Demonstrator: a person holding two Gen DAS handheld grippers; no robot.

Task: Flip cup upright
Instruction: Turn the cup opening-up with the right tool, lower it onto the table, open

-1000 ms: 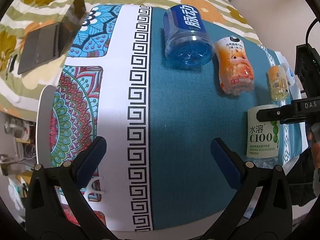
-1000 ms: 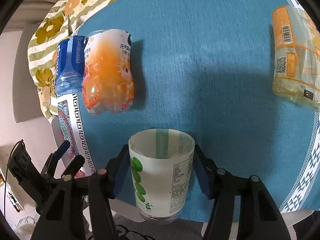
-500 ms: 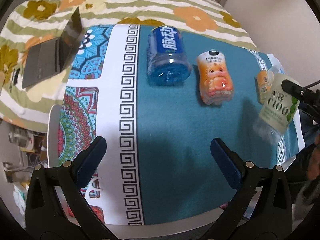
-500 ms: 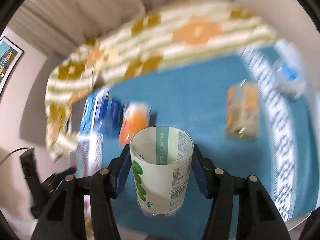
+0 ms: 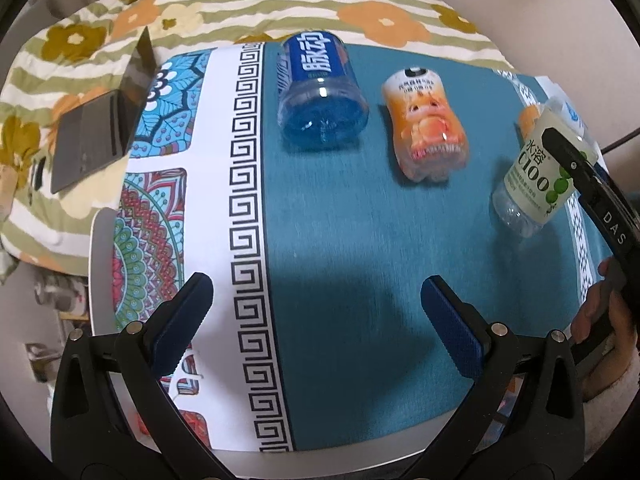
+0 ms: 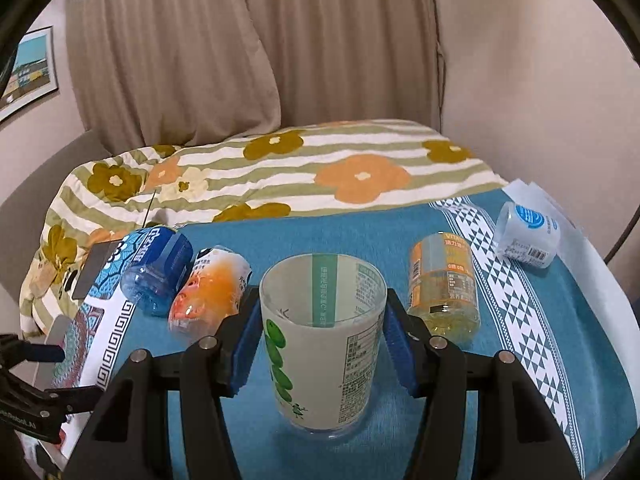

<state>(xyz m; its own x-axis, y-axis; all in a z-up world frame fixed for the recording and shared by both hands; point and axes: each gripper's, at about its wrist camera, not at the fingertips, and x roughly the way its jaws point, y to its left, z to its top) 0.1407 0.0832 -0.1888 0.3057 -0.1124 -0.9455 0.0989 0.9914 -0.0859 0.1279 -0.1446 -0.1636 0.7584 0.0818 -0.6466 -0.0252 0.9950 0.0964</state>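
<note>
The cup [image 6: 322, 344] is a cut-off clear bottle with a white label and green dots. My right gripper [image 6: 322, 330] is shut on it, blue pads on both sides, mouth up. Its base is at or just above the teal cloth [image 6: 400, 240]; I cannot tell which. In the left wrist view the same cup [image 5: 536, 178] leans slightly at the table's right edge, held by the right gripper [image 5: 568, 160]. My left gripper [image 5: 316, 316] is open and empty above the table's near edge.
A blue cup [image 5: 320, 92], an orange cartoon cup [image 5: 426, 128], a yellow-orange cup [image 6: 444, 286] and a small blue-and-white cup [image 6: 526, 234] lie on their sides. A laptop [image 5: 100, 128] rests on the flowered quilt [image 6: 280, 168] at the far left.
My right gripper has swung the cup from lying flat to mouth-up and lowered it toward the cloth. The left gripper has stayed open and pulled back slightly.
</note>
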